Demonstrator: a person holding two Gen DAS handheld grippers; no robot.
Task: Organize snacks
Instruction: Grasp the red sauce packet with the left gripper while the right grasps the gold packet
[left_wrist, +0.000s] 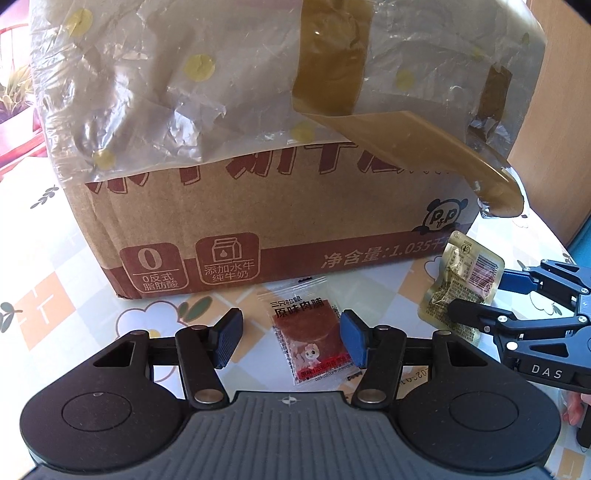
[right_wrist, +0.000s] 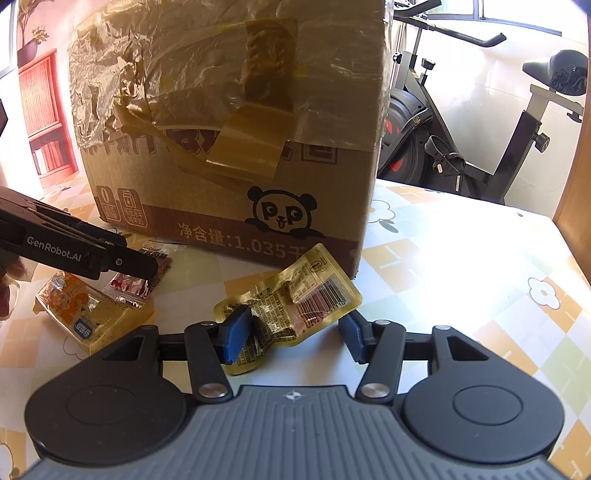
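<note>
Jerky packet (left_wrist: 309, 334), clear with a red-brown slice inside, lies flat on the tabletop (left_wrist: 55, 229) between the pads of the left claw (left_wrist: 291, 339), which stands open around it; whether the right pad touches the wrapper I cannot tell. Just behind rises a taped cardboard box (left_wrist: 280, 206). The right claw (right_wrist: 293, 338), also open, straddles a crumpled gold packet (right_wrist: 291, 299) near the box's corner. An orange snack pack (right_wrist: 88, 314) lies left. Bare tabletop spreads rightward. Both claws tilt downward.
</note>
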